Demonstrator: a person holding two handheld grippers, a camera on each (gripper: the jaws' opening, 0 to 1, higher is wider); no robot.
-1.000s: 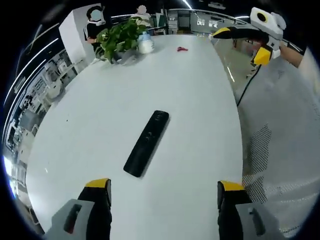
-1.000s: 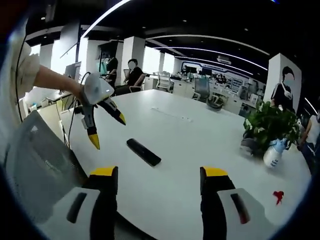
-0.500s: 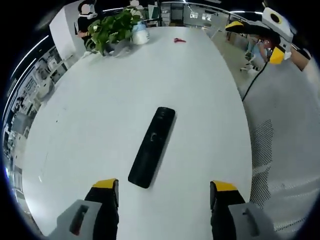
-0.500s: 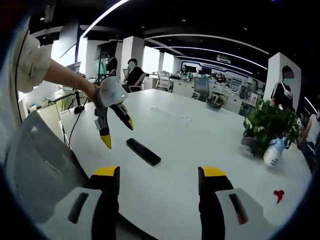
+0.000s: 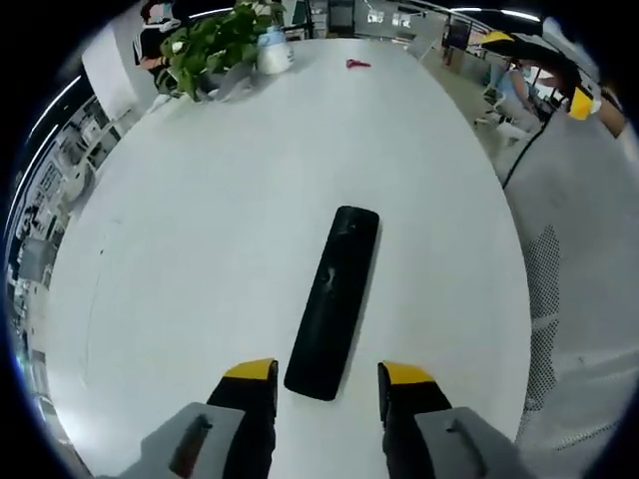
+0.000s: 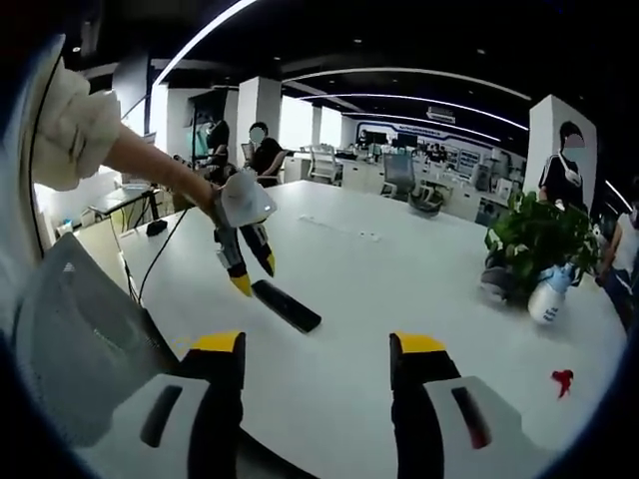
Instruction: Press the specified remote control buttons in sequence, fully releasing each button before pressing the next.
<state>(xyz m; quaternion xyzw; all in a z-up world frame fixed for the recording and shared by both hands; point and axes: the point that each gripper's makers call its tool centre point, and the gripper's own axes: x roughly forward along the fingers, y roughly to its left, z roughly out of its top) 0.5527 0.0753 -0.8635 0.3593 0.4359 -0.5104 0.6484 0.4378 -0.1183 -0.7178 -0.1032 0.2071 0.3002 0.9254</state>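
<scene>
In the left gripper view, the left gripper (image 5: 327, 384) is hovering low over the near end of the black remote control (image 5: 334, 302), its yellow-tipped jaws standing a little apart, one on each side of that end and touching nothing that I can see. The remote is lying flat on the white table (image 5: 200, 220), near the edge closest to the person and towards the table's right side. Its long axis is running away from the gripper, leaning slightly right, with the rounded far end pointing roughly towards the far end of the table, where a potted plant (image 5: 205, 45), a white bottle (image 5: 274, 55) and a small red object (image 5: 357, 64) are sitting.

The likely risk here: a tip coming down off-centre could be pushing the light remote across the smooth table or hitting a neighbouring button, since the buttons are too dark to tell apart.

In the right gripper view, the right gripper (image 6: 318, 349) is waiting with jaws wide apart, well back from the remote.
</scene>
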